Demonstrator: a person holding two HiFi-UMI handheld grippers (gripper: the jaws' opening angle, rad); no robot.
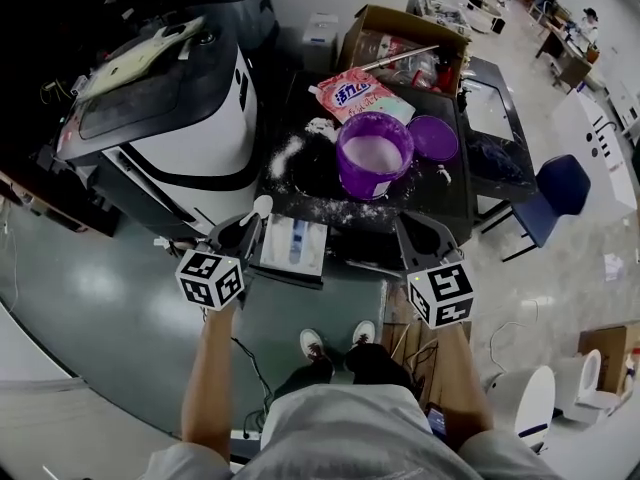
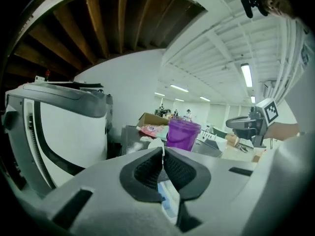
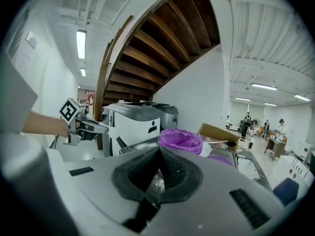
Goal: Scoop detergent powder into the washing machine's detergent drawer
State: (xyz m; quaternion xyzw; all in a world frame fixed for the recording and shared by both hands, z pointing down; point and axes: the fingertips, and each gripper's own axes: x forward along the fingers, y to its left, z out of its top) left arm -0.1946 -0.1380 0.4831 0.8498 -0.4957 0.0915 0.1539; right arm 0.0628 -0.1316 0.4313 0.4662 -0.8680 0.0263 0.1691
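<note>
Left gripper (image 2: 163, 152) pinches white scoop (image 1: 263, 205); right gripper (image 3: 158, 152) closed.

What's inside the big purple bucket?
In the head view the purple bucket holds white powder, with its top open. The powder covers the bottom, so anything buried under it cannot be seen.

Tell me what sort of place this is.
Probably an open workshop or test hall, not a home laundry room: the washer stands on bare floor under a wooden staircase, and desks with people fill the far end beneath strip lights.
</note>
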